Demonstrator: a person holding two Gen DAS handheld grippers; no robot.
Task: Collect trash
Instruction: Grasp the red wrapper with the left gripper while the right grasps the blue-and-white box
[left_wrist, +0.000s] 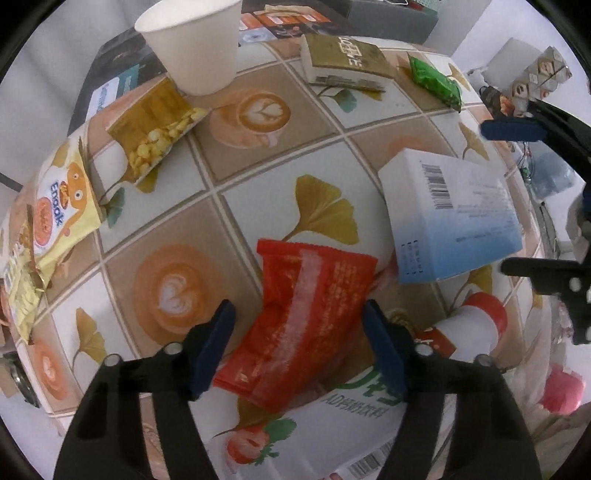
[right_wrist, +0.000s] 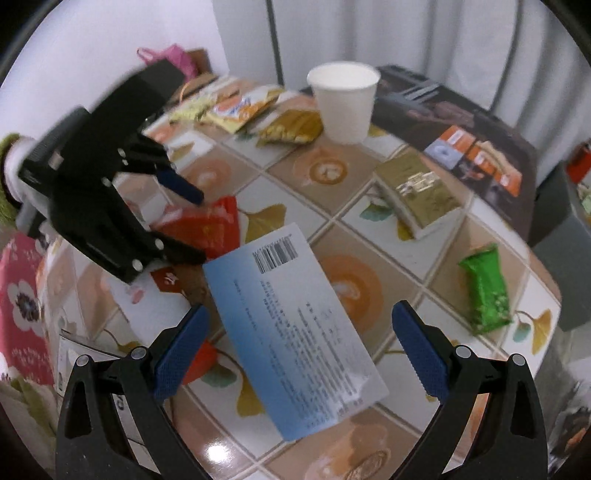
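Observation:
A red snack wrapper (left_wrist: 310, 317) lies on the patterned table (left_wrist: 258, 177). My left gripper (left_wrist: 299, 347) is open, its blue pads on either side of the wrapper's lower half. A white and blue box (right_wrist: 295, 332) lies flat between the open pads of my right gripper (right_wrist: 299, 350). The box also shows in the left wrist view (left_wrist: 454, 218), with the right gripper (left_wrist: 517, 195) open around it. The left gripper (right_wrist: 184, 225) shows in the right wrist view over the red wrapper (right_wrist: 207, 229).
A white paper cup (left_wrist: 195, 44), yellow snack bags (left_wrist: 155, 129), a gold box (left_wrist: 343, 61) and a green wrapper (left_wrist: 436, 79) lie further back. A white bottle with a red cap (left_wrist: 476, 325) and a drink carton (left_wrist: 317, 435) lie near the front edge.

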